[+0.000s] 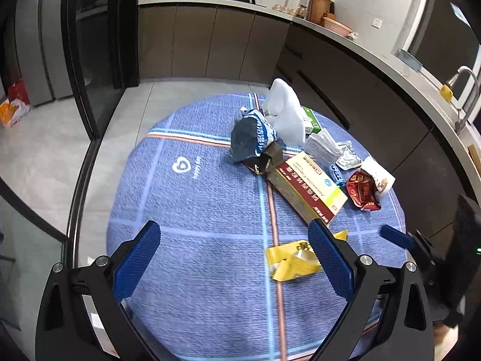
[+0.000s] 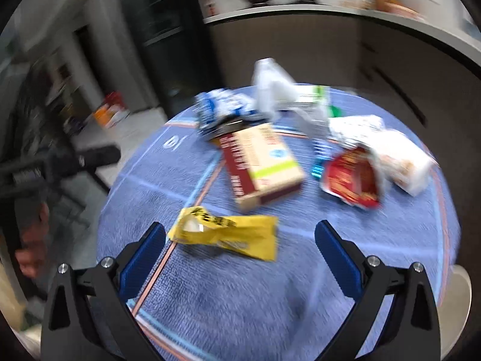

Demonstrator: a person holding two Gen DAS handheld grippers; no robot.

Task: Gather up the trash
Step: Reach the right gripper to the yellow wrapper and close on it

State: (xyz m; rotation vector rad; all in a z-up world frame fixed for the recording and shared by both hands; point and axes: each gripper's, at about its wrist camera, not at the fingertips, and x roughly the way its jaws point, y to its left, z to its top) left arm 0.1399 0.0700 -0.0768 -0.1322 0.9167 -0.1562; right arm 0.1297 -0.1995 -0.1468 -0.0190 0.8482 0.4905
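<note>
- Trash lay scattered over the far and right parts of a round table covered with a blue woven cloth crossed by pale blue and orange stripes.
- Farthest left in the pile, a crumpled dark blue and white plastic bag rested against a small black wrapper.
- Just behind it, a white crumpled plastic bag stood upright, with a green and white carton partly hidden beyond it.
- Next came a long flat medicine box in cream and maroon, lying diagonally across the orange stripe.
- Beside the box's far end lay a folded white printed leaflet, a silver foil blister sheet and a small blue wrapper.
- Farther right, a torn red snack packet touched a white paper wrapper.
- Nearest the cameras, a crumpled yellow wrapper lay apart from the pile, partly behind the left gripper's right finger.
- The left gripper hovered above the cloth with its blue-padded fingers spread wide, holding nothing.
- The right gripper likewise stood wide and empty; its view was motion-blurred, with the yellow wrapper lying ahead between its fingers, not touched by them.
- At the right edge of the left view, one blue fingertip of the right gripper showed above the table's rim.
</note>
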